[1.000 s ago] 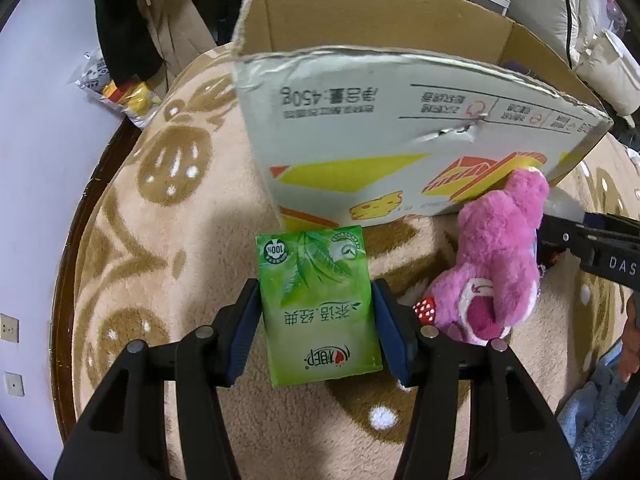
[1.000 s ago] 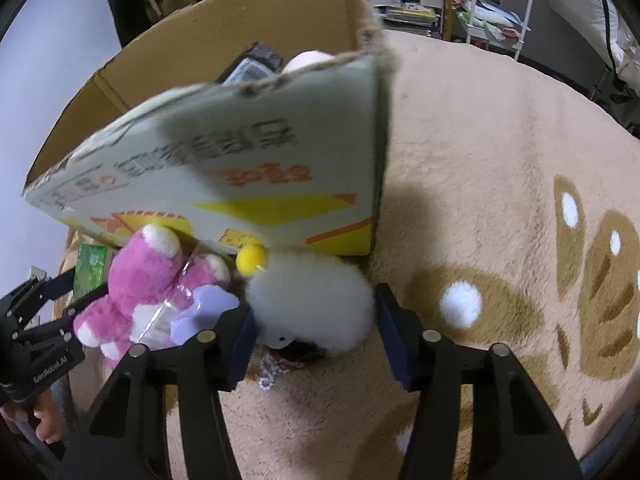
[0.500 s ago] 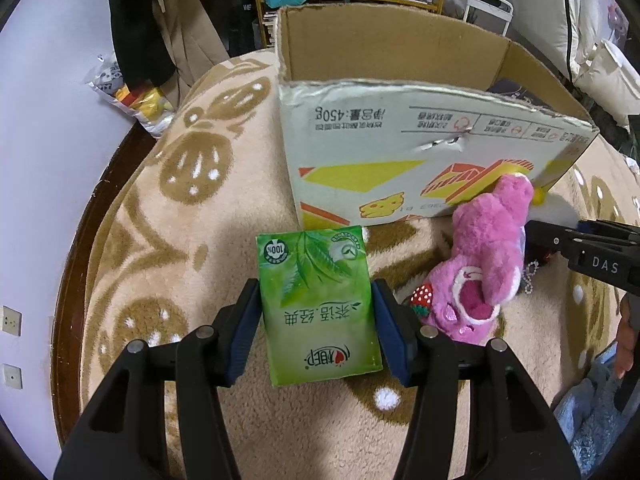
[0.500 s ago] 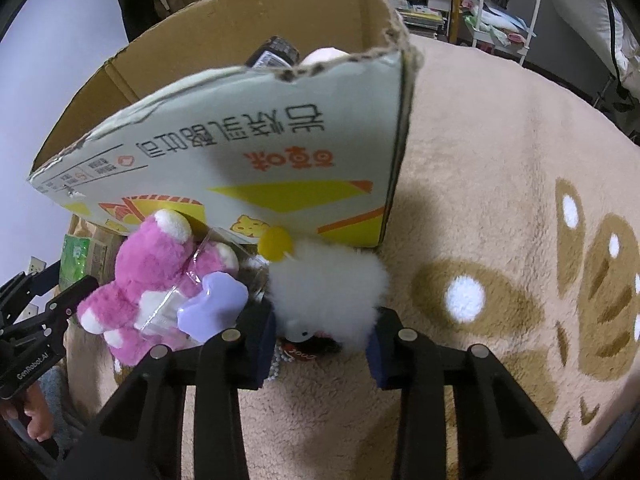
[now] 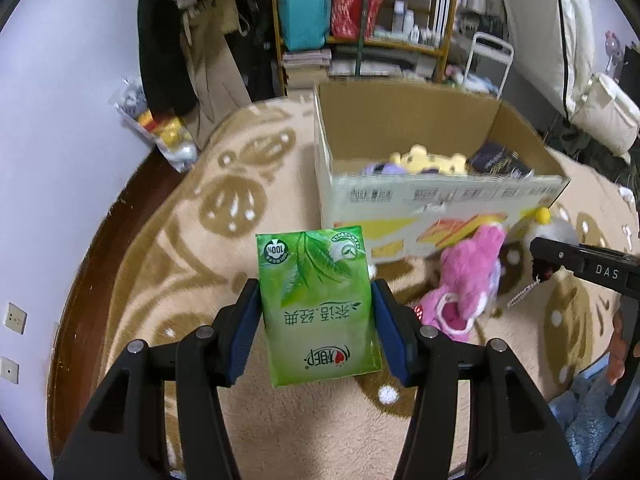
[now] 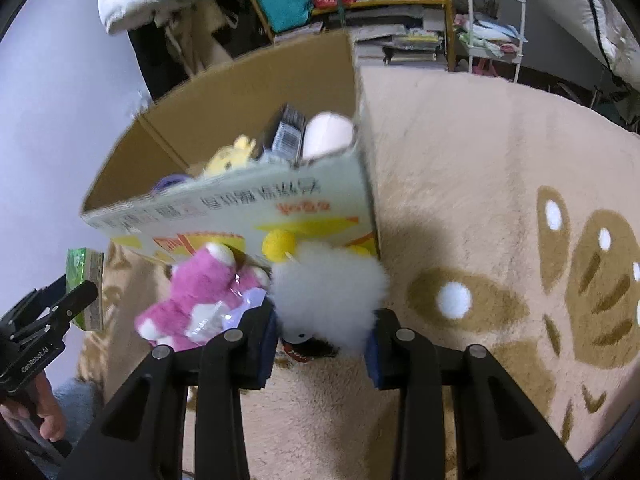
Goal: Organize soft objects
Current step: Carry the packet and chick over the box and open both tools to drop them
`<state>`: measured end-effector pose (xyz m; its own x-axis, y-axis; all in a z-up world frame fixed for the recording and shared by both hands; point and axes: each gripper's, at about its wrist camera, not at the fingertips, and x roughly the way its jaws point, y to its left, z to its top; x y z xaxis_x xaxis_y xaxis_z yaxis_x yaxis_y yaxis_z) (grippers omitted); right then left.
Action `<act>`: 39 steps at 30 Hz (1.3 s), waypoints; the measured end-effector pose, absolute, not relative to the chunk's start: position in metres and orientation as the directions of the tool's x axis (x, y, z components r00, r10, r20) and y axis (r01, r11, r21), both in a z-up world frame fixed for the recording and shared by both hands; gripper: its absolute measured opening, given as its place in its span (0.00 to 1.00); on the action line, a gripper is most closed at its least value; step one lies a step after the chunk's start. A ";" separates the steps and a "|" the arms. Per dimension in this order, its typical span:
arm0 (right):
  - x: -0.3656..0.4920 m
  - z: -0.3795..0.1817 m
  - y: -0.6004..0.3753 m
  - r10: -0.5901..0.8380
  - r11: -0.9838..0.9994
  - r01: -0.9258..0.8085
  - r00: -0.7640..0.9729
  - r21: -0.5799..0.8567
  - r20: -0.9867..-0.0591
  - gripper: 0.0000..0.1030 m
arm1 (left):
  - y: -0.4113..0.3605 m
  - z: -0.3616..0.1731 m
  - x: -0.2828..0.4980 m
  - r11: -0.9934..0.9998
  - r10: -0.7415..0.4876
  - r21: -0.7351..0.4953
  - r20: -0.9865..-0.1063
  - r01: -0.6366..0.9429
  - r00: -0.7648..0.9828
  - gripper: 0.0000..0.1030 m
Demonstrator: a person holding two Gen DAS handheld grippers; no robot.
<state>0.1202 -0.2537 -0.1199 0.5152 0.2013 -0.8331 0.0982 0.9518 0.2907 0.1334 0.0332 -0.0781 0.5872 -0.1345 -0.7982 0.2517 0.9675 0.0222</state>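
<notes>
A green tissue pack (image 5: 312, 272) hangs above the beige carpet with my left gripper (image 5: 316, 294) shut on its sides. My right gripper (image 6: 322, 316) is shut on a white fluffy toy (image 6: 328, 284) with a yellow ball (image 6: 279, 245) on top, lifted in front of the cardboard box (image 6: 248, 92). A pink plush bear (image 6: 196, 300) with a plastic wrapper lies on the carpet against the box's front wall, just left of the white toy. Inside the box (image 5: 400, 128) lie a yellow plush (image 5: 424, 158), a purple item and a dark packet.
The round carpet (image 6: 480, 160) spreads to the right of the box. A shelf (image 5: 360, 20) of bags and books stands behind, with a white rack (image 6: 496, 20) beside it. A plastic bag (image 5: 160, 128) leans on the left wall. A person's hand (image 6: 48, 416) holds the left gripper's handle.
Both grippers have risen, so the box's inside now shows. The right jaws closed onto the white fluffy toy and lifted it. The green pack stayed gripped in the left.
</notes>
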 end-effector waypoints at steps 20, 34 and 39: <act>0.094 -0.012 -0.267 0.178 0.959 -0.011 0.802 0.283 -0.570 0.36 | 0.023 0.006 0.097 0.955 -0.225 0.053 -0.508 0.291 0.832 0.53; 0.106 0.020 -0.251 0.118 0.978 -0.035 0.908 0.207 -0.402 0.37 | 0.010 0.040 0.129 0.964 -0.222 0.051 -0.394 0.262 0.892 0.53; 0.120 0.016 -0.254 0.116 0.975 -0.029 0.911 0.220 -0.395 0.37 | 0.003 0.039 0.142 0.960 -0.224 0.067 -0.401 0.273 0.888 0.53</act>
<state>0.1204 -0.2541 0.0156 0.9114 0.1156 -0.3948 -0.0286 0.9752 0.2196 0.1424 0.0026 0.0393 0.8881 -0.2241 -0.4014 0.2726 0.9598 0.0674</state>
